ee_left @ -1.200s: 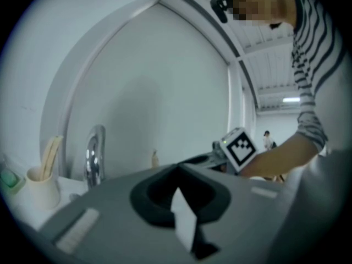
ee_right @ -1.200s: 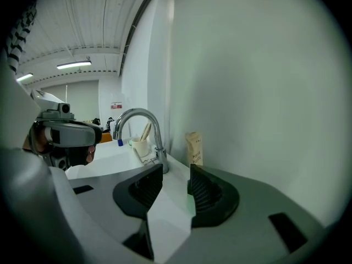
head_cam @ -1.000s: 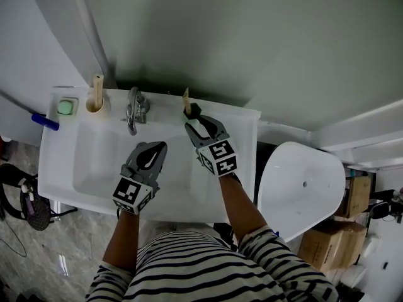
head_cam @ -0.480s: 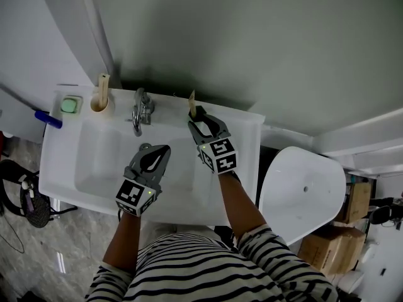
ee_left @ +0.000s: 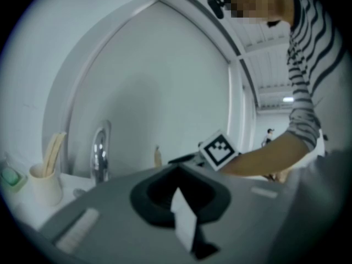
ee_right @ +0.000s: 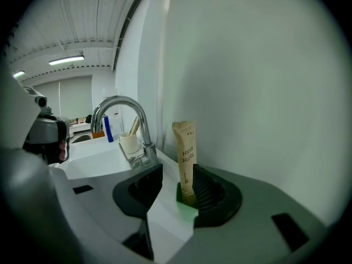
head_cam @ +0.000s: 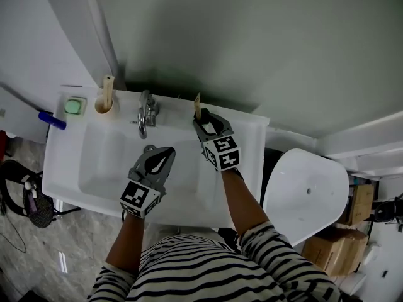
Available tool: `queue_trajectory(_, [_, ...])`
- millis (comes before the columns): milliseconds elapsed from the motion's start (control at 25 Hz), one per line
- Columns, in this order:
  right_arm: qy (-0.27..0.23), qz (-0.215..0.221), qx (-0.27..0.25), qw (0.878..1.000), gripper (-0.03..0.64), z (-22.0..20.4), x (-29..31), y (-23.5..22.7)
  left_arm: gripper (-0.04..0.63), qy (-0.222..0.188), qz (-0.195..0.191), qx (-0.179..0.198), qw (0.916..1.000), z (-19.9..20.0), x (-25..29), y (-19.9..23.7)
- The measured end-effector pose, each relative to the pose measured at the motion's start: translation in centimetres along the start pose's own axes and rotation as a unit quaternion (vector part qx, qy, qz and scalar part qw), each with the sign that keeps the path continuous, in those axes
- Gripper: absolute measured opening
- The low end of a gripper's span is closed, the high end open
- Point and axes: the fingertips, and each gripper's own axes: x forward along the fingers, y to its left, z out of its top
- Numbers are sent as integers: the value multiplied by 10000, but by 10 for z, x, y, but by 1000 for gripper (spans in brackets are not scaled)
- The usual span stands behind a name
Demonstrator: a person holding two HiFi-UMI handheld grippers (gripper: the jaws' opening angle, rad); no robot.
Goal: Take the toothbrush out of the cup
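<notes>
A pale cup (head_cam: 104,107) (ee_left: 45,185) (ee_right: 130,143) stands on the sink's back left corner. A paper-wrapped toothbrush (head_cam: 108,87) (ee_left: 54,150) sticks up out of it. A second wrapped toothbrush (head_cam: 197,101) (ee_right: 185,158) stands upright at the back rim, right of the faucet. It is between the jaws of my right gripper (head_cam: 203,115) (ee_right: 173,188) and touches the right jaw, with a gap to the left one. My left gripper (head_cam: 165,153) (ee_left: 184,224) hovers over the basin, shut and empty, well away from the cup.
The chrome faucet (head_cam: 145,111) (ee_right: 118,106) rises between the cup and my right gripper. A green soap dish (head_cam: 75,106) and a blue item (head_cam: 51,119) lie left of the cup. The white sink (head_cam: 75,168) meets the wall behind; a toilet (head_cam: 305,187) stands to the right.
The head view has shifted, so the sink sits lower and further right. My right gripper has eased slightly down by the back rim, the wrapped toothbrush still between its jaws. The left gripper has not moved.
</notes>
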Motion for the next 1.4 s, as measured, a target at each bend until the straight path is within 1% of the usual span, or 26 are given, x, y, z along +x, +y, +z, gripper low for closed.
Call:
queue_trajectory(520, [184,-211,58,9996,143,-7,19,-8,5,-4,-92,-23,10000,-2,2,-3])
queue_trajectory(640, [215,-227,59,9995,143,-9,22,-10,5,34,-108,-32,9999,-7,3,-3])
queue_trajectory(1400, [385,-284,104,9988,136,-15,40,-16,5,40,-119,-103,9999,-9,2,0])
